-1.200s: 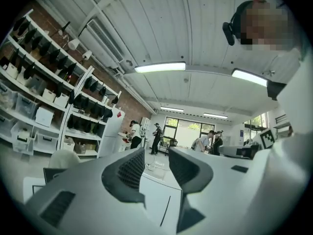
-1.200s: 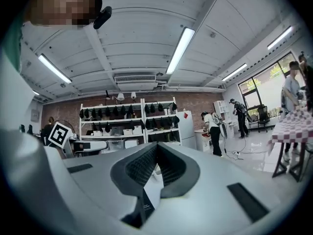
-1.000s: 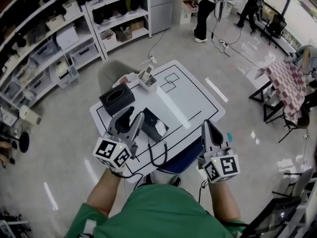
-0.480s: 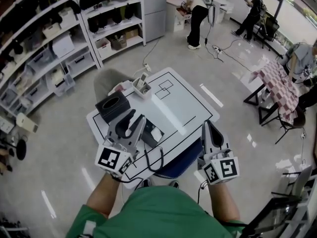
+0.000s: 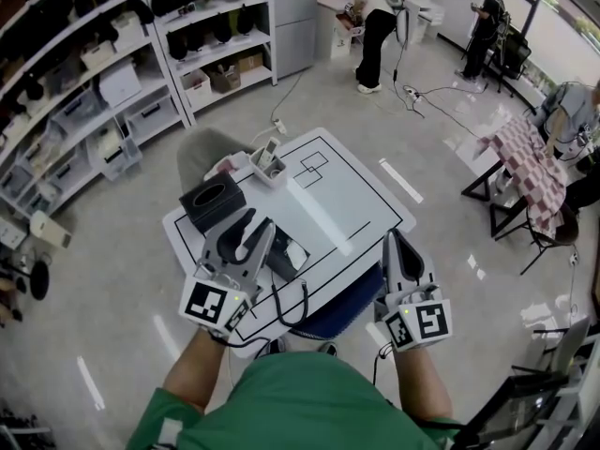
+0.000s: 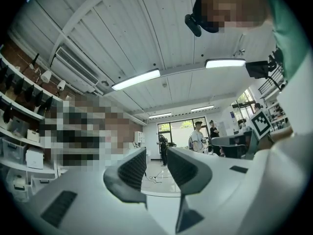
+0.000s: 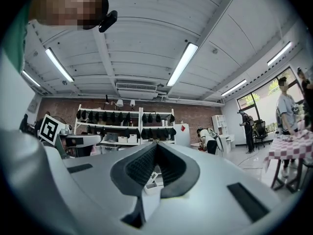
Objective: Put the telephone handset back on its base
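Observation:
The telephone [image 5: 284, 257], a black base with a white part on top, lies on the white table [image 5: 352, 200] near its front edge. I cannot tell the handset from the base. Its dark cord [image 5: 302, 298] loops toward the table's front edge. My left gripper [image 5: 255, 221] hangs over the phone's left side, jaws apart and closing; the left gripper view shows nothing between the left gripper's [image 6: 155, 155] pads. My right gripper [image 5: 389, 236] is shut and empty at the table's right front corner, clear of the phone; the right gripper's [image 7: 156, 148] pads meet in its own view.
A black tissue box [image 5: 217, 202] stands left of the phone. A white tray [image 5: 265, 165] holding a remote sits at the table's far left. A blue seat [image 5: 339, 300] shows under the front edge. Shelving [image 5: 103, 82] lines the left; people [image 5: 373, 26] stand beyond.
The left gripper's jaws have narrowed a little. Both grippers stay nearly where they were, and the head view has shifted slightly over the table.

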